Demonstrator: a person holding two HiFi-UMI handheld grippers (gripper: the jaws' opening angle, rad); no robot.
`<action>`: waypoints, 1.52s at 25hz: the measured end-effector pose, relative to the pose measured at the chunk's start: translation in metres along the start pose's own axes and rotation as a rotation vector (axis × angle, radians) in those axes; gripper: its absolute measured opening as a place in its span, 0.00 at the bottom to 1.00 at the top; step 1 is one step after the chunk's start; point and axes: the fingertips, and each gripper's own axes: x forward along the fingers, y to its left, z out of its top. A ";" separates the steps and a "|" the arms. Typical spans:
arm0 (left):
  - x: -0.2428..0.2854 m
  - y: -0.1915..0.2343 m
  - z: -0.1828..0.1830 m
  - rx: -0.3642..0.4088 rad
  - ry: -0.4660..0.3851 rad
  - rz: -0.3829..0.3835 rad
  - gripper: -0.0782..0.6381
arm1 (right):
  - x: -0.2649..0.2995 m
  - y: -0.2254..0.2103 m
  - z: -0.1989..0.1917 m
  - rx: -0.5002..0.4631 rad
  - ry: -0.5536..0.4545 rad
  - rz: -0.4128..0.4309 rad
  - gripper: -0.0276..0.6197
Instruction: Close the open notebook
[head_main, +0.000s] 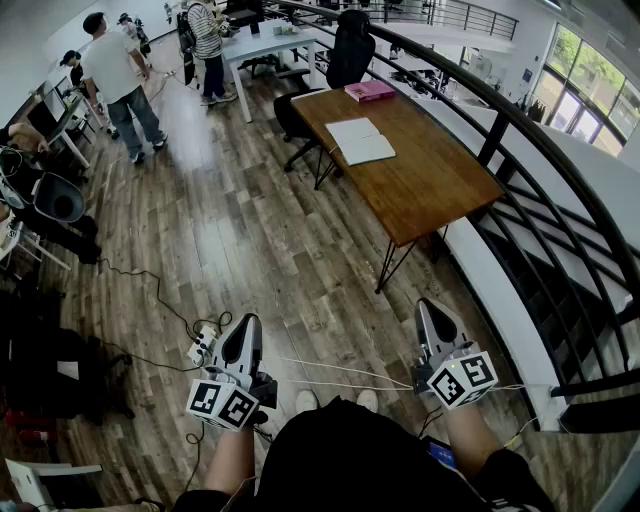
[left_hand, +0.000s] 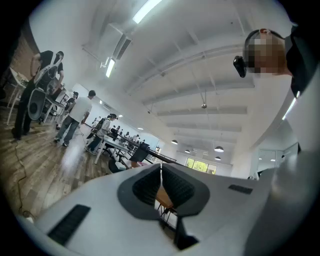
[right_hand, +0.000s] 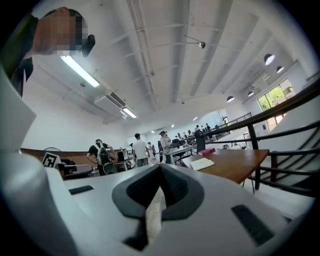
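An open notebook (head_main: 360, 140) with white pages lies on a brown wooden table (head_main: 430, 185) far ahead; it also shows as the notebook (right_hand: 202, 163) in the right gripper view. My left gripper (head_main: 243, 338) is low at the left of the head view, shut and empty, well short of the table. My right gripper (head_main: 430, 320) is low at the right, also shut with nothing in it. In the gripper views both the left gripper (left_hand: 160, 167) and right gripper (right_hand: 160, 167) show jaws pressed together, pointing level.
A pink book (head_main: 370, 91) lies at the table's far end, by a black office chair (head_main: 345, 50). A black railing (head_main: 520, 130) curves along the right. Several people (head_main: 120, 75) stand at the far left by desks. Cables and a power strip (head_main: 203, 345) lie on the wood floor.
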 end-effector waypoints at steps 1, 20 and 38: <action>0.001 -0.001 -0.001 -0.003 0.001 0.001 0.13 | 0.000 -0.001 -0.001 0.001 0.003 0.004 0.03; 0.024 -0.011 0.005 0.035 -0.005 -0.045 0.14 | 0.019 -0.004 0.010 -0.014 -0.018 0.020 0.04; 0.005 0.036 0.040 0.121 -0.015 -0.071 0.56 | 0.065 0.068 0.018 -0.069 -0.049 0.007 0.70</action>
